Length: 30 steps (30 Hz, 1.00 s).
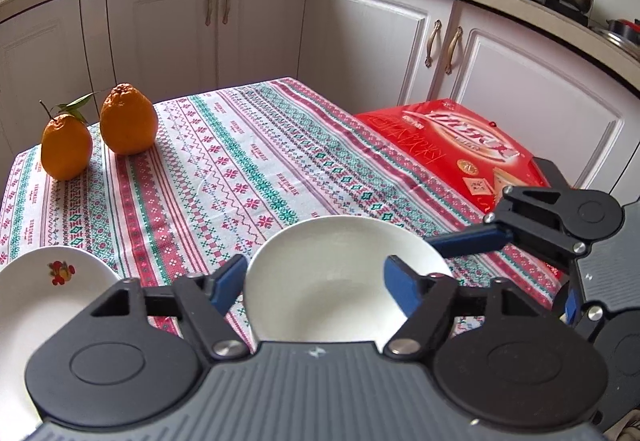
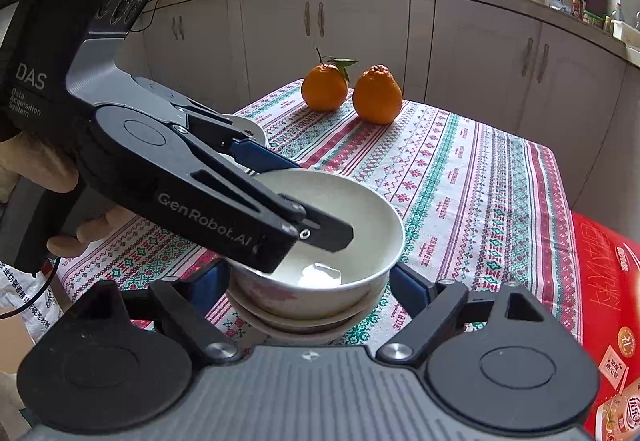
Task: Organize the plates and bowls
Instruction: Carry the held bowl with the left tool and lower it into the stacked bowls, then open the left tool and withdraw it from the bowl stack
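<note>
Since both pairs of tongs stand slack around the same stack, the step in hand looks to me like letting go of a bowl that has been nested, and the trick is to leave without disturbing it.

Across the tabletop [image 1: 240, 161] lies a striped, patterned cloth, and a flat red box [image 1: 460, 145] rests along its right edge. Close to the near edge, just beside that box, sits the white bowl [image 2: 352, 209], inside a shallower dish [image 2: 304, 321] whose rim shows beneath it. A white plate [image 1: 48, 281] with a fruit print lies apart from them, toward the near left corner. Two oranges [image 1: 128, 125] stand at the far left corner, well clear of the work.

The right tongs [image 2: 310, 283] are spread wide, one finger on each side of the stack, and I see neither pad pressing on it. The left tongs [image 1: 316, 281] are released too. They straddle the bowl's rim, with one finger down inside the bowl and the other outside it, and there is a plain gap between the pads.

I would raise the left tongs straight up first, until the inner finger clears the rim. Any sideways pull could hook the bowl and tip it out of the dish. The right tongs should draw back toward the near edge at their present spread, so that neither pad clips the dish's rim. The printed plate then seems the likely next piece to gather.
</note>
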Each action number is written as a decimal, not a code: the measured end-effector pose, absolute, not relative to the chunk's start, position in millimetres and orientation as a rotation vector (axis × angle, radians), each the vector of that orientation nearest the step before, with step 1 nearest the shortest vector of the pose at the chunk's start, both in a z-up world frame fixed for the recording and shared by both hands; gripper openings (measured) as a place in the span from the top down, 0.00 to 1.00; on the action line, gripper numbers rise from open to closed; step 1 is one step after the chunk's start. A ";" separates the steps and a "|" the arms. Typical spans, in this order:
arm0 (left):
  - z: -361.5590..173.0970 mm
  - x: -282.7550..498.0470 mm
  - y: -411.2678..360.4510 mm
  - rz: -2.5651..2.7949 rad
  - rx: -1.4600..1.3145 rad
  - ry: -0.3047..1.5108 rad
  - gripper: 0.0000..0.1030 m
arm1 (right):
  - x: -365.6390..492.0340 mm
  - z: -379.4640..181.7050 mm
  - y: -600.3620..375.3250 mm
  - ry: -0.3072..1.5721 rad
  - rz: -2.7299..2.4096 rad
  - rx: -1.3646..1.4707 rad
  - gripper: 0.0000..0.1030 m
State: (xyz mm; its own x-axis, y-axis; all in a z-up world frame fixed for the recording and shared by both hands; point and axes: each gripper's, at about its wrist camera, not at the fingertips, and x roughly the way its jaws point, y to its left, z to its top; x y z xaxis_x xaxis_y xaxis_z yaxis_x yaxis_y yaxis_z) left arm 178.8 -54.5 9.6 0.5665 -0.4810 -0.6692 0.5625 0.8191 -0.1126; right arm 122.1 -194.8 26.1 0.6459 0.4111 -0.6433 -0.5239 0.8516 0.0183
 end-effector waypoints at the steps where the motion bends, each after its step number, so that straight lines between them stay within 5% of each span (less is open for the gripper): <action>1: 10.7 177.6 -54.1 -0.617 0.120 0.741 0.23 | 120.2 28.0 -195.1 0.674 0.538 -0.179 0.02; 6: 17.4 175.9 -46.1 -0.611 0.096 0.730 0.19 | 114.4 34.4 -196.7 0.651 0.545 -0.187 0.00; 9: 22.2 173.5 -36.9 -0.604 0.065 0.722 0.07 | 111.1 34.7 -199.4 0.650 0.549 -0.190 0.00; 30: 28.2 136.1 3.3 -0.556 0.117 0.691 0.07 | 119.1 36.4 -215.6 0.631 0.480 -0.158 0.00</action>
State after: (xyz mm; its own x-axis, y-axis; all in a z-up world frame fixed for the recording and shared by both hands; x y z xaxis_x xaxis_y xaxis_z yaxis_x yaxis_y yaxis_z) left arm 136.1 3.3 28.2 0.6319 -0.4470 -0.6332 0.5228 0.8489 -0.0776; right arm 119.1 -215.6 36.4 0.7022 0.3826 -0.6005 -0.4768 0.8790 0.0024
